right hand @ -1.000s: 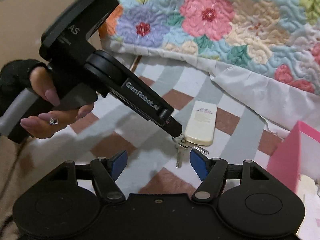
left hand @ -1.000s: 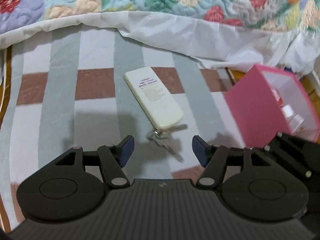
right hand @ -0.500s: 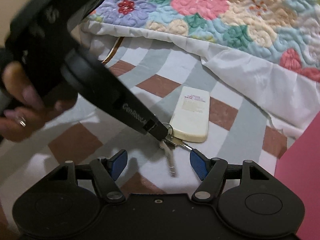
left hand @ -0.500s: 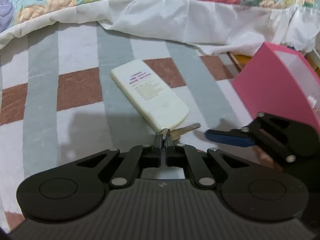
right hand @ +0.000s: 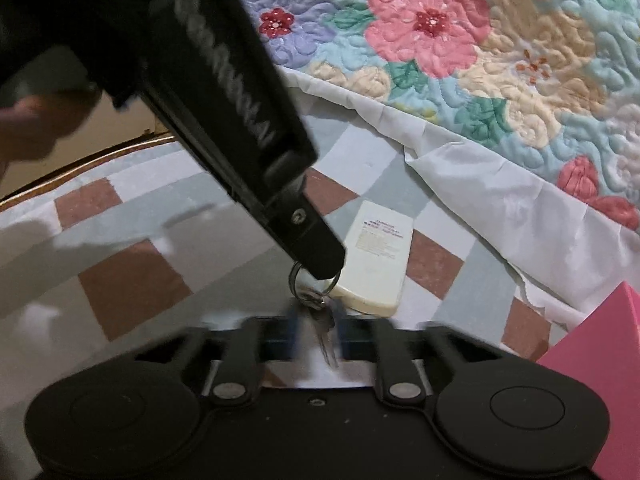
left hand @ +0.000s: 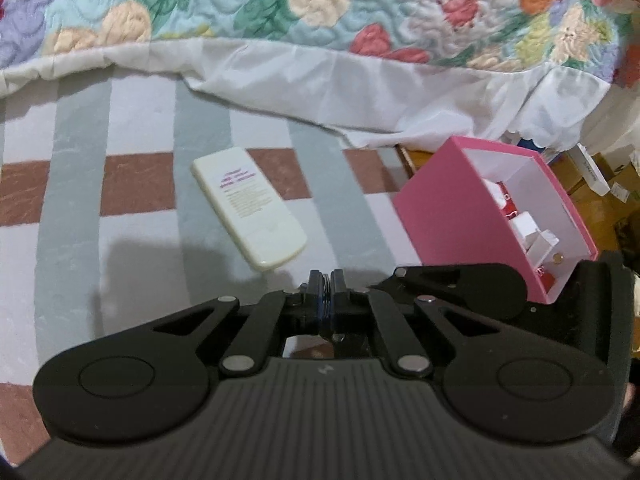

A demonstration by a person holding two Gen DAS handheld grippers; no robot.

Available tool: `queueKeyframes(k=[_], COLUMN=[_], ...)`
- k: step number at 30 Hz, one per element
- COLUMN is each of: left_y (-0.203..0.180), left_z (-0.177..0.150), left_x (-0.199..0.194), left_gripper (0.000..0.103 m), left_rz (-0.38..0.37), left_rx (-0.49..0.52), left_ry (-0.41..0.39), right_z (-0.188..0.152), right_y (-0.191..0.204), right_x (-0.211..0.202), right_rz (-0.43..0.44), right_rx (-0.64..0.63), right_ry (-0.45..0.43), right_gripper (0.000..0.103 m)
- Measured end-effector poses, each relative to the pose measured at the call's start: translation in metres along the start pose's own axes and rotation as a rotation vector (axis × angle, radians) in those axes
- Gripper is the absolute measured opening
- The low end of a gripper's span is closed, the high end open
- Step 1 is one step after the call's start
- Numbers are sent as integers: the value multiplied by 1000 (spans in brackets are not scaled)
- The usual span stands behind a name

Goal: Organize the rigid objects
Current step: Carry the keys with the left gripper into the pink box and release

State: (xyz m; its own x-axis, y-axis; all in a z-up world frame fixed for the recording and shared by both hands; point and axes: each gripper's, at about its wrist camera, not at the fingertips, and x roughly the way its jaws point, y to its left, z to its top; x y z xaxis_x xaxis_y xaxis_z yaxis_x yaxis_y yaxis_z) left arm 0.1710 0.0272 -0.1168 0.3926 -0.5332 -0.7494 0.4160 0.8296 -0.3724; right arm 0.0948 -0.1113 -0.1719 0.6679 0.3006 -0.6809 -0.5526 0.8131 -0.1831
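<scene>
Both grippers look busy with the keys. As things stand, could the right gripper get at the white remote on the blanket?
Probably not right away. The right gripper is shut on the keys, and the left gripper holds their ring just in front of the white remote. Nothing covers the remote itself, so it looks reachable once the keys are dropped.

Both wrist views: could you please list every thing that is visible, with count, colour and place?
remote control: one, cream, lying on the checked cover.
keys on a ring: one bunch, metal, beside the remote's near end.
box: one, pink outside, white inside, on the right, holding small white and red items.
checked cover: one, grey, white and brown, under everything.
quilt: one, floral, behind, white edge.
left tongs: black, shut on the key ring.
right tongs: black with blue pads, blurred, closing around the keys.
hand: one, far left, blurred.
</scene>
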Motion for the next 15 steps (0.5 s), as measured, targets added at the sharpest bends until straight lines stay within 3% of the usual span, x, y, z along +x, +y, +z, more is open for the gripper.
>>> queueKeyframes(k=[12, 15], left_y=[-48, -71], left_z=[-3, -1], left_x=[-61, -75], left_gripper=[2, 2], left_rz=[-97, -93], left_rx=[2, 44], left_ry=[-147, -168], right_z=[16, 16], right_y=[-17, -25], right_x=[-83, -107], right_rz=[16, 13], right_rx=[238, 276], right_ry=[-39, -64], right_gripper=[5, 5])
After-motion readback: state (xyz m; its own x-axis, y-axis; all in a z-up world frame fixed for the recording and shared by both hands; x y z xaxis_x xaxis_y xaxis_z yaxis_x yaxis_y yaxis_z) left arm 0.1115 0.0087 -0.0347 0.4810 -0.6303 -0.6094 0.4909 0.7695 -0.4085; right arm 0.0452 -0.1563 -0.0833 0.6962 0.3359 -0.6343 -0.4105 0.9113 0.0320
